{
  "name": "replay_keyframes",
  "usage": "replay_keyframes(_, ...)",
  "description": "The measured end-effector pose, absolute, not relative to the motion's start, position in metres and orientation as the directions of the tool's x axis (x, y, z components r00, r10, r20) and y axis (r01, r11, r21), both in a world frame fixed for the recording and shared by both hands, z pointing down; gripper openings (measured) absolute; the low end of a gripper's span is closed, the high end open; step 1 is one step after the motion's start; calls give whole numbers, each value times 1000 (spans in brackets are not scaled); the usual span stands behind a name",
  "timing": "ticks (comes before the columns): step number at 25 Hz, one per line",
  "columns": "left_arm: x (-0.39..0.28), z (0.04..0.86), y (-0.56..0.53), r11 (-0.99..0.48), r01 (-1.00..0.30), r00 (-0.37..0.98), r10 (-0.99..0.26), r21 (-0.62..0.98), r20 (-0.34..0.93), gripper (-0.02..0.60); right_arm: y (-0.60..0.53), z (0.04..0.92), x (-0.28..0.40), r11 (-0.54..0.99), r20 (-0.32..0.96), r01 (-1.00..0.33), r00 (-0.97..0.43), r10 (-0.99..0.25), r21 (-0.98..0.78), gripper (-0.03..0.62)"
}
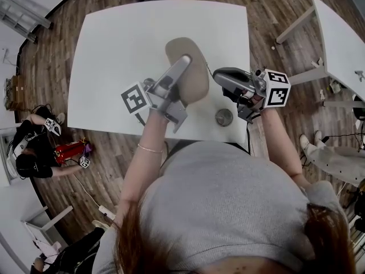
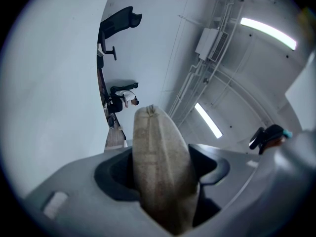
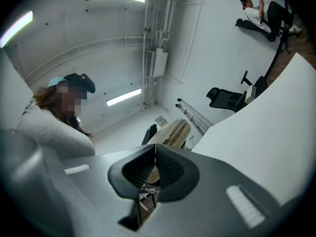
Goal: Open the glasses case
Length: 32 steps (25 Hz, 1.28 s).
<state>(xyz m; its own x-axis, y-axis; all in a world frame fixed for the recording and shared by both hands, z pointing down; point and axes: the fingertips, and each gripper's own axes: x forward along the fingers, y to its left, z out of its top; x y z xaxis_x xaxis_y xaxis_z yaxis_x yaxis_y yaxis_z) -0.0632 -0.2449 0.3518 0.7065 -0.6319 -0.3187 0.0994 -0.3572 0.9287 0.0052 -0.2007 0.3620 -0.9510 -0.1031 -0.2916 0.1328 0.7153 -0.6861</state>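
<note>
Evidently the left gripper [image 1: 181, 67] acts as the vice. Its jaws clamp the beige glasses case [image 1: 182, 45] across its body and hold it tilted up above the white table [image 1: 114, 56], leaving the far end free. The right gripper [image 3: 154, 164], jaws pressed together on nothing, hovers just beside the case's right edge, probably ready to pry at the seam. A small round metal piece [image 1: 223, 117] lies near the table's front edge. Around it are a wood-plank floor [image 1: 274, 4] and a second white table [image 1: 342, 39].
</note>
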Motion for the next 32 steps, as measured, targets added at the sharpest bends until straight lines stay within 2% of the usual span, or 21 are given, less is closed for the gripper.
replay_keyframes(13, -57, 351, -257, -340, 64, 730, -625, 938, -276, 316, -196, 363, 11, 725, -274, 111, -956, -110, -680, 8)
replay_keyframes(32, -65, 350, -264, -320, 76, 696, -661, 944, -280, 316, -170, 364, 2, 767, -225, 158, -974, 18, -621, 9)
